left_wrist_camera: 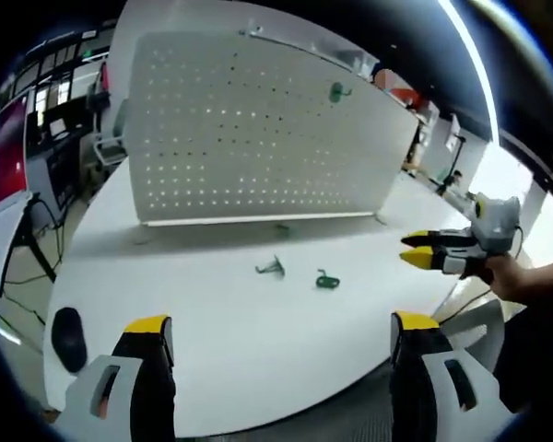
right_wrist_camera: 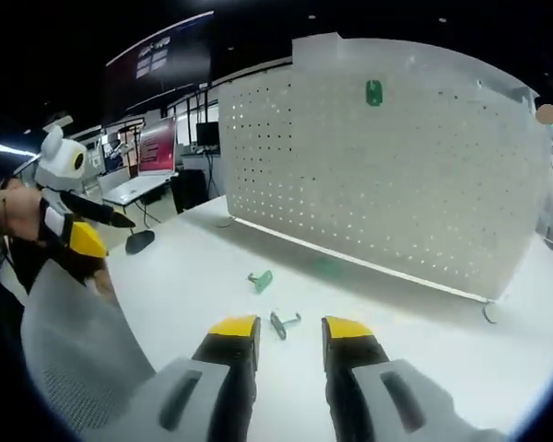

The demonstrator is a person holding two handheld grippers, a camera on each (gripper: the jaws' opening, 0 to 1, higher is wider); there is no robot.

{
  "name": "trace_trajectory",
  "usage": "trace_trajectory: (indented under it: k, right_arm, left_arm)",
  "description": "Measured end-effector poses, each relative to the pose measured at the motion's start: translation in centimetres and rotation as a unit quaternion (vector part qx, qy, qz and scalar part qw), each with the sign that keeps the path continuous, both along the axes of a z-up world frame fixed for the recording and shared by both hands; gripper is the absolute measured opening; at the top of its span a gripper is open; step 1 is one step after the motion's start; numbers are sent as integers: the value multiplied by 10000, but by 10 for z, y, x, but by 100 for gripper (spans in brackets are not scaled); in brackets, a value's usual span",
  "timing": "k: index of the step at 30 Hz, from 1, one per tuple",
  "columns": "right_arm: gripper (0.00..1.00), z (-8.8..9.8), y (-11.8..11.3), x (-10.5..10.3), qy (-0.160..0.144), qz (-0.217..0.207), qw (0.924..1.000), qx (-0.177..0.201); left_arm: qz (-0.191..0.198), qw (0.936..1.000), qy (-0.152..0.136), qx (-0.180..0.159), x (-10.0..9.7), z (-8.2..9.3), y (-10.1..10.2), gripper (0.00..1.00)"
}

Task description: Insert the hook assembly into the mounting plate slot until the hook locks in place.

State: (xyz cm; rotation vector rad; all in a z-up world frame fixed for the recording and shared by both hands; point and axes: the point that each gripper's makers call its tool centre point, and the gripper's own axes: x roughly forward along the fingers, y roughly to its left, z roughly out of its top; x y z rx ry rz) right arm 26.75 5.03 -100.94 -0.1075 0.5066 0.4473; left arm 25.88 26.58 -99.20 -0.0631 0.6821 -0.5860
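One white pegboard stands upright on one white worktop.

Hooks, three in all: one green hook hangs high on the pegboard, one green hook lies loose on the worktop, and one grey metal hook lies near it.

Tongs, two: the left and the right.

One dark, rounded thing sits near the worktop's edge; what it is cannot be told.
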Motion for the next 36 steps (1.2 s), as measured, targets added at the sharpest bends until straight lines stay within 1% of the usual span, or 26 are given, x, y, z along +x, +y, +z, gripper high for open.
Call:
trace_trajectory:
  k: [5, 6, 8, 12, 16, 19, 24, 27, 30, 31, 34, 36]
  right_arm:
    - [24, -15, 16, 3, 269, 267, 9993, 2]
    - [24, -18, 21, 5, 317, 361, 9988, -12]
    - [24, -22, 30, 8, 375, 534, 9979, -60]
    - [24, -31, 44, 15, 500, 700, 9963, -59]
    - [24, -38, 59, 29, 576, 863, 9946, -93]
    - [24, -45, 71, 43, 596, 954, 9936, -133]
    - [24, -56, 83, 61, 697, 1018, 9922, -170]
    - [24, -63, 91, 72, 808, 1020, 9914, -129]
    - [23, -73, 99, 83, 910, 1050, 9902, -167]
    - [23, -77, 101, 86, 986, 1049, 9894, -167]
    - [22, -85, 104, 94, 1060, 988, 9893, -172]
    - [22, -92, 107, 100, 1140, 860, 9897, -111]
  left_arm:
    - [46, 9998, 131, 129, 1, -10, 5, 100]
    - [68, 9997, 214, 130, 1, -13, 6, 99]
    - [103, 9994, 286, 146, 1, -17, 8, 100]
    - [55, 9989, 366, 274, 0, -24, 11, 100]
    - [74, 9988, 403, 270, 1, -25, 13, 100]
    - [70, 9987, 434, 261, 0, -27, 14, 100]
    - [51, 9984, 499, 263, -1, -30, 14, 99]
    - [58, 9983, 531, 249, 0, -33, 15, 99]
    - [53, 9980, 578, 245, 1, -36, 15, 99]
    - [48, 9980, 586, 236, 1, -36, 15, 99]
    - [31, 9978, 613, 247, 3, -38, 15, 99]
    - [37, 9978, 622, 244, 5, -39, 15, 99]
